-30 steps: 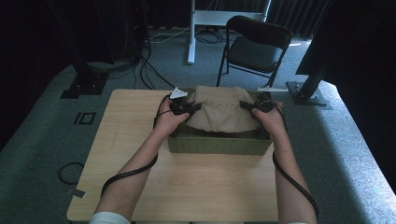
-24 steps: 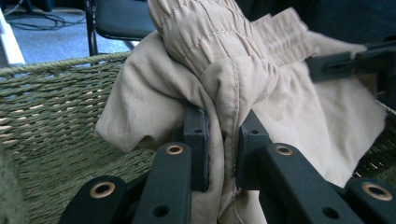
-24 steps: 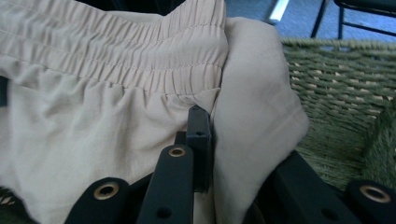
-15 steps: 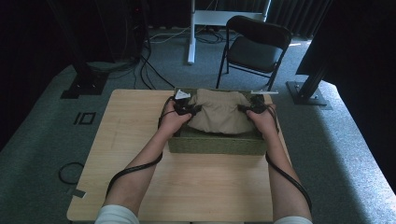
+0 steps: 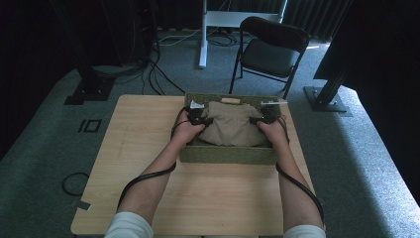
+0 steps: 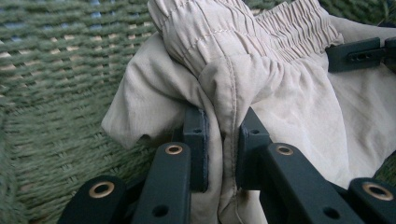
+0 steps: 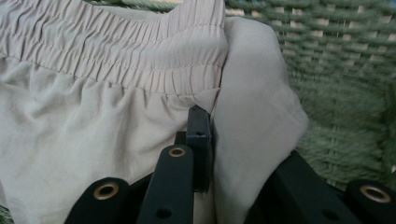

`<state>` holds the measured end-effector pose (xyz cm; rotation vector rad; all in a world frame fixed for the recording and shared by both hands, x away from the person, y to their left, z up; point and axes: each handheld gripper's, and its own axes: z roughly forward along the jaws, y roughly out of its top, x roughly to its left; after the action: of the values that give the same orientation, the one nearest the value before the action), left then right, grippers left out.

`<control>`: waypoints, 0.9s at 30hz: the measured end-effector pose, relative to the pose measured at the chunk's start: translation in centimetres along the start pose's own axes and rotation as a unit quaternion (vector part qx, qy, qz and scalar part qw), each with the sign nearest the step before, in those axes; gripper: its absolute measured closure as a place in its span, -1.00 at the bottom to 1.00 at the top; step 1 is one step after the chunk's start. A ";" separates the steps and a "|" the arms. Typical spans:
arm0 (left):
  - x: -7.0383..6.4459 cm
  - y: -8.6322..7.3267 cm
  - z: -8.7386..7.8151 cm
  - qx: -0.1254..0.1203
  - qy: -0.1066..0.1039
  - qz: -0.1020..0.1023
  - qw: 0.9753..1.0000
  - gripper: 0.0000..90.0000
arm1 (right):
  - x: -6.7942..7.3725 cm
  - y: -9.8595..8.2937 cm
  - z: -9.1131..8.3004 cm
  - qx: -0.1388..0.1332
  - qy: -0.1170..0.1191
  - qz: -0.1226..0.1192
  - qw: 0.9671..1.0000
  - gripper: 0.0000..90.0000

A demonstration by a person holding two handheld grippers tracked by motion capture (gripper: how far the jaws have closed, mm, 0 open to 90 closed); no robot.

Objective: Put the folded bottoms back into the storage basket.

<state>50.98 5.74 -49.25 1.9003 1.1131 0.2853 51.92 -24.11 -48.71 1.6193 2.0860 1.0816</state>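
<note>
A beige garment (image 5: 229, 124) with a gathered elastic waistband (image 6: 261, 32) lies inside a green woven basket (image 5: 228, 154) on the wooden table (image 5: 148, 144). My left gripper (image 5: 202, 119) is at the garment's left side, shut on a fold of the cloth (image 6: 223, 140). At the garment's right side my right gripper (image 5: 258, 119) is shut on the cloth (image 7: 233, 140); its right jaw is hidden under the fabric. In the left gripper view the right gripper's (image 6: 357, 53) black jaws show at the far side of the waistband.
The basket's woven walls (image 7: 336, 70) stand close around both grippers. Behind the table are a black folding chair (image 5: 270, 47), a white desk leg (image 5: 203, 34) and black stand bases with cables on the carpet. A white tag (image 5: 194, 104) sits at the basket's back left.
Both hands have shifted slightly toward the near side of the basket and lowered, still holding the garment's two sides. The garment lies a little flatter in the basket.
</note>
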 end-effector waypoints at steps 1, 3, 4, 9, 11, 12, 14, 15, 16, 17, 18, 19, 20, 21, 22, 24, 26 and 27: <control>-0.1 0.0 0.3 0.005 0.006 0.002 1.000 0.76 | -0.1 0.0 0.2 0.003 -0.001 0.001 1.000 0.76; -0.2 -0.1 0.7 0.013 0.013 0.004 1.000 0.75 | -0.1 -0.1 0.7 0.017 -0.008 0.000 1.000 0.76; -0.2 -0.1 0.9 0.016 0.014 0.003 1.000 0.75 | -0.1 -0.1 0.9 0.022 -0.011 0.001 1.000 0.76; 0.0 -0.4 1.8 0.034 0.022 -0.002 0.999 0.74 | -0.4 -0.2 1.6 0.037 -0.019 0.003 0.999 0.75; 0.1 -0.5 1.9 0.042 0.028 -0.003 0.999 0.73 | -0.3 -0.2 1.9 0.045 -0.026 -0.001 0.999 0.74; 0.0 -0.5 2.0 0.049 0.029 0.000 0.998 0.73 | -0.2 -0.3 2.0 0.048 -0.025 0.002 0.999 0.74; 0.1 -0.5 2.1 0.046 0.029 -0.004 0.999 0.71 | -0.3 -0.4 2.2 0.059 -0.030 0.002 0.998 0.71; 0.1 -0.5 2.1 0.048 0.031 -0.005 0.998 0.70 | -0.3 -0.4 2.3 0.063 -0.036 -0.003 0.997 0.69; 0.0 -0.5 2.1 0.046 0.035 -0.006 0.998 0.69 | -0.2 -0.5 2.4 0.066 -0.039 -0.005 0.997 0.68; 0.0 -0.5 2.2 0.048 0.035 -0.004 0.998 0.68 | -0.2 -0.5 2.5 0.068 -0.040 -0.007 0.997 0.64; 0.0 -0.5 2.2 0.049 0.035 -0.003 0.998 0.68 | -0.2 -0.5 2.5 0.069 -0.044 -0.010 0.997 0.61; 0.0 -0.6 2.2 0.051 0.038 0.000 0.998 0.66 | -0.2 -0.5 2.5 0.068 -0.049 -0.012 0.996 0.56; 0.0 -0.6 2.2 0.054 0.042 0.004 0.998 0.61 | -0.2 -0.5 2.5 0.066 -0.052 -0.011 0.996 0.50; 0.0 -0.6 2.3 0.058 0.047 0.010 0.997 0.54 | -0.2 -0.5 2.5 0.065 -0.052 -0.009 0.996 0.45; -0.1 -0.6 2.4 0.058 0.050 0.010 0.997 0.42 | -0.2 -0.5 2.5 0.066 -0.055 -0.010 0.996 0.38; -0.1 -0.5 2.5 0.050 0.057 0.006 0.997 0.36 | -0.1 -0.4 2.4 0.062 -0.060 -0.007 0.996 0.21; -0.2 -0.4 2.4 0.042 0.061 0.014 0.997 0.13 | 0.0 -0.3 2.2 0.048 -0.049 0.008 0.998 0.07; -0.2 -0.3 2.3 0.043 0.066 0.016 0.997 0.08 | 0.0 -0.3 2.0 0.042 -0.044 0.013 0.998 -0.03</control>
<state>52.03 4.32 -50.82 2.0010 1.2000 0.3903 53.02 -23.39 -50.31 1.7044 2.0846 0.9253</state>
